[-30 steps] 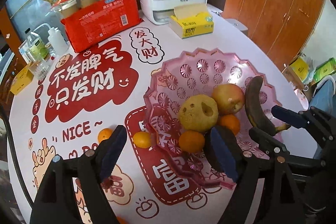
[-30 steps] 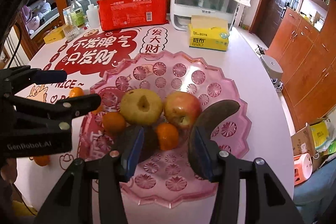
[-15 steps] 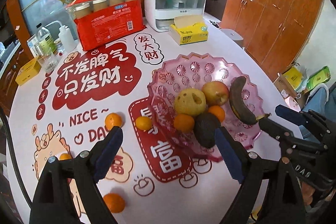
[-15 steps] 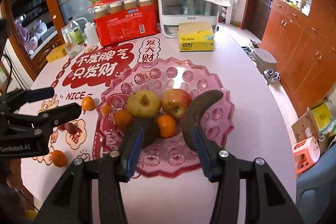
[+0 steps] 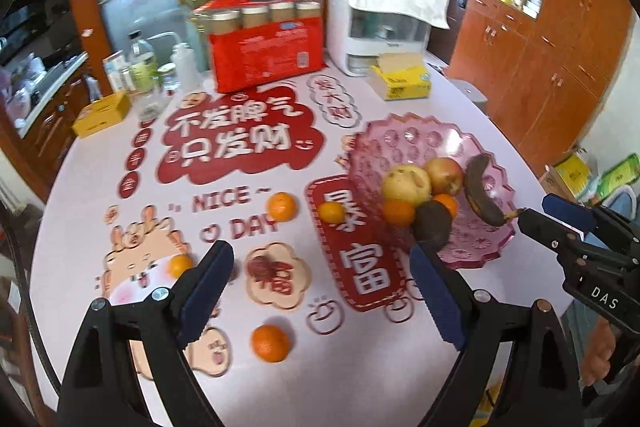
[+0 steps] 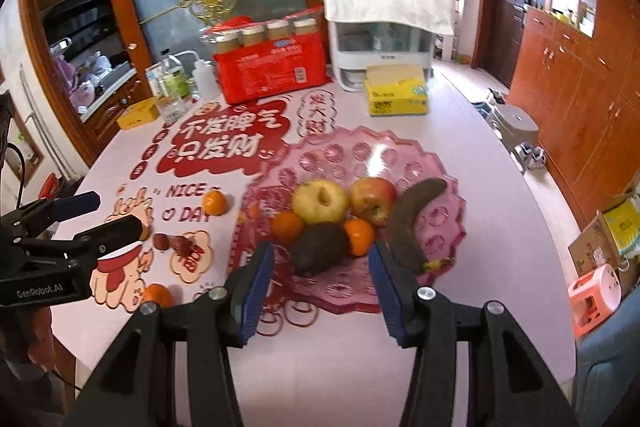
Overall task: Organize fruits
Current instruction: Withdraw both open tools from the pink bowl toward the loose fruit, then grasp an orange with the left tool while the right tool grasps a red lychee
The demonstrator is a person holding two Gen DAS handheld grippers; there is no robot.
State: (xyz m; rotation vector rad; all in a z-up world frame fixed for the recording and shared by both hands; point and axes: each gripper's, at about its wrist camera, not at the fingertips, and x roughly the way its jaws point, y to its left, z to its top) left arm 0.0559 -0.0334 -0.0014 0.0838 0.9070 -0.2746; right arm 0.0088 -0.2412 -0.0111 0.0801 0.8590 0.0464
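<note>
Four oranges [image 5: 270, 343] lie loose on the table's [image 5: 360, 367] left half. Left gripper [image 5: 320, 291]: drawn back and up, jaws wide, empty. Plate [image 5: 420, 135], right edge: avocado [image 6: 320, 247] newly landed beside other fruit. Right gripper [image 6: 320, 291]: jaws apart, empty. Oranges likely next.

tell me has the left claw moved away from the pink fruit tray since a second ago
Yes. The left claw has pulled back and up: the pink tray now sits smaller and farther off in its view, and more loose oranges show on the table.
</note>
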